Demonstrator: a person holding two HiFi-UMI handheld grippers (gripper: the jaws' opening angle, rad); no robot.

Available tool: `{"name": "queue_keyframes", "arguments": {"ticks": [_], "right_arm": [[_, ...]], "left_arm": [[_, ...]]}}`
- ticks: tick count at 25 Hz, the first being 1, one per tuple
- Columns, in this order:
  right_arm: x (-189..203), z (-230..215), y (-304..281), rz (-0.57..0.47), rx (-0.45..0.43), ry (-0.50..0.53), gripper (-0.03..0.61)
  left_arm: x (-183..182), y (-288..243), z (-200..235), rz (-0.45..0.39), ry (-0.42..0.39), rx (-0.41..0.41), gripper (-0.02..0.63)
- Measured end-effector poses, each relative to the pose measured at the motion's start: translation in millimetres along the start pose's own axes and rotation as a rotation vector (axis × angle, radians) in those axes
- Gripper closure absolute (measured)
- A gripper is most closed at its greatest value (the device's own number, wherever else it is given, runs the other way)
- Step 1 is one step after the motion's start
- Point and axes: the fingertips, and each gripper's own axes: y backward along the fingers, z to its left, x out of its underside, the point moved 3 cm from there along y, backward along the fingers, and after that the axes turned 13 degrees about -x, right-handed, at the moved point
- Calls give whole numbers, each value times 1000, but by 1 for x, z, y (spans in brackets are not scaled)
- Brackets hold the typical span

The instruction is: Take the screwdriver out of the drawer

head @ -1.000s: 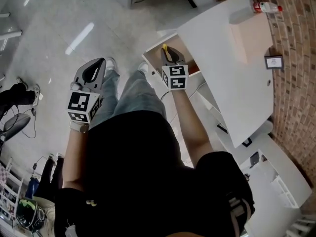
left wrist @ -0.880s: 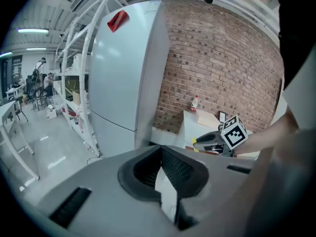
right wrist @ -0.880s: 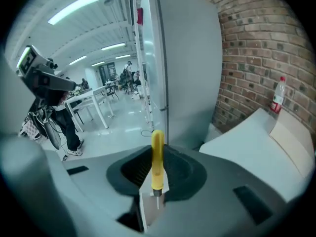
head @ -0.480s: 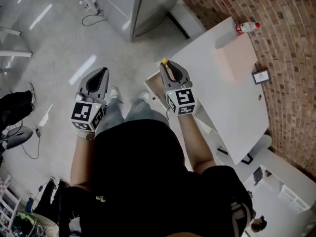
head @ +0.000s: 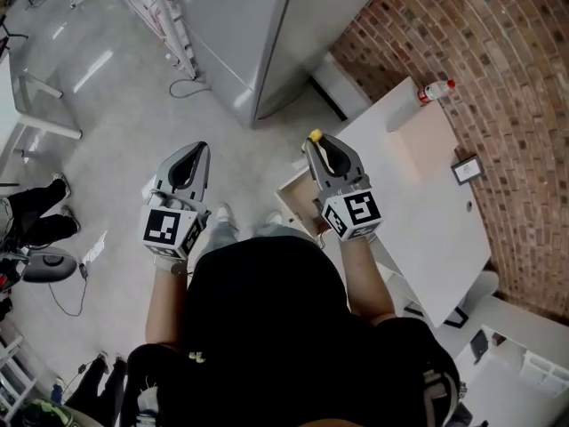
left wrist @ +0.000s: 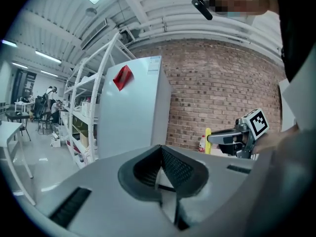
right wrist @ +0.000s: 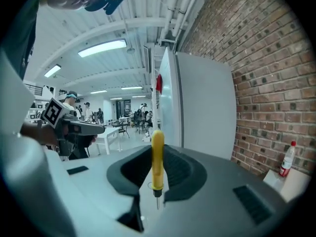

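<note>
My right gripper point(head: 320, 146) is raised level in front of me and shut on the screwdriver point(right wrist: 157, 161), whose yellow handle stands upright between the jaws with its thin metal tip at the bottom. In the head view the yellow handle end point(head: 314, 136) pokes out past the jaw tips. The open drawer point(head: 300, 197) shows below the right gripper, at the near end of the white cabinet point(head: 427, 194). My left gripper point(head: 184, 163) is held level to the left, shut with nothing in it. From the left gripper view, the right gripper point(left wrist: 232, 138) and the screwdriver point(left wrist: 208, 140) appear at the right.
A plastic bottle point(head: 437, 89) and a small framed card point(head: 467, 169) rest on the white cabinet top by the brick wall point(head: 498, 78). A tall white fridge point(head: 258, 34) stands ahead. Metal shelving point(left wrist: 89, 112) and a cable point(head: 182, 87) lie to the left.
Both grippers have lifted up and forward. The right one has carried the screwdriver up out of the drawer, and my view has tilted further ahead toward the fridge.
</note>
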Motion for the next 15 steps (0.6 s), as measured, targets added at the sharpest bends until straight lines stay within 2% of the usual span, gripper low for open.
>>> {"name": "queue_keyframes", "arguments": {"ticks": [4, 10, 15], "right_arm": [[-29, 3, 2, -34, -8, 37, 500], [-51, 12, -2, -68, -22, 70, 500], [-63, 21, -7, -72, -47, 89, 500]], "left_arm": [[-22, 5, 5, -42, 9, 0, 609], [-53, 9, 6, -116, -14, 18, 609], [-61, 13, 7, -116, -39, 5, 610]]}}
